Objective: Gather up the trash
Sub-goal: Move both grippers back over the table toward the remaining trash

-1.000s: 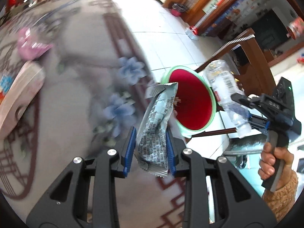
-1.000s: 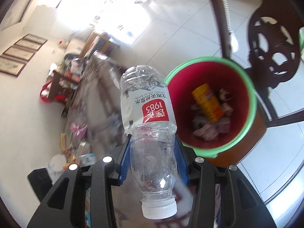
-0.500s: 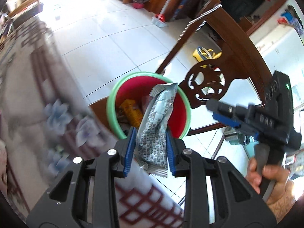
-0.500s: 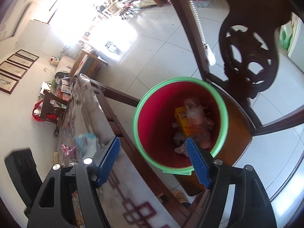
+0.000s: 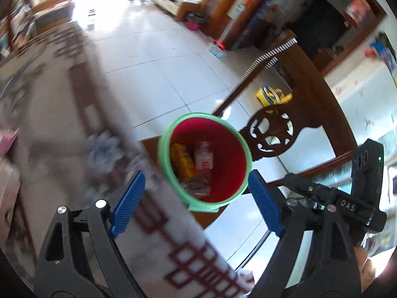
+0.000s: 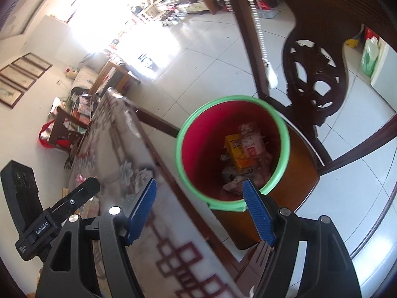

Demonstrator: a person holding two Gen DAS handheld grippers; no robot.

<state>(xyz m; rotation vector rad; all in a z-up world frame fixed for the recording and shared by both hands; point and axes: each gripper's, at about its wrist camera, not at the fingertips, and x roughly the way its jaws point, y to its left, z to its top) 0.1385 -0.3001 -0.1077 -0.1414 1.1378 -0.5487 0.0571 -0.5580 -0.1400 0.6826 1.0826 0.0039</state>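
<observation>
A red bin with a green rim (image 5: 173,176) stands on a wooden chair seat beside the table; it also shows in the right wrist view (image 6: 285,139). Inside lie a plastic bottle (image 6: 250,144), a yellow packet (image 6: 235,156) and crumpled wrappers (image 6: 233,181). My left gripper (image 5: 196,203) is open and empty, above the table edge near the bin. My right gripper (image 6: 201,213) is open and empty, just in front of the bin; its body shows at the right of the left wrist view (image 5: 347,198).
A table with a patterned cloth (image 5: 62,124) runs along the left. A carved dark wooden chair back (image 6: 315,74) rises behind the bin. White tiled floor (image 5: 153,57) lies beyond. Pink items (image 6: 79,177) lie farther along the table.
One second ago my right gripper held the bottle and my left the wrapper. The right opened first and the bottle fell into the bin; the left has since opened and no longer holds the wrapper.
</observation>
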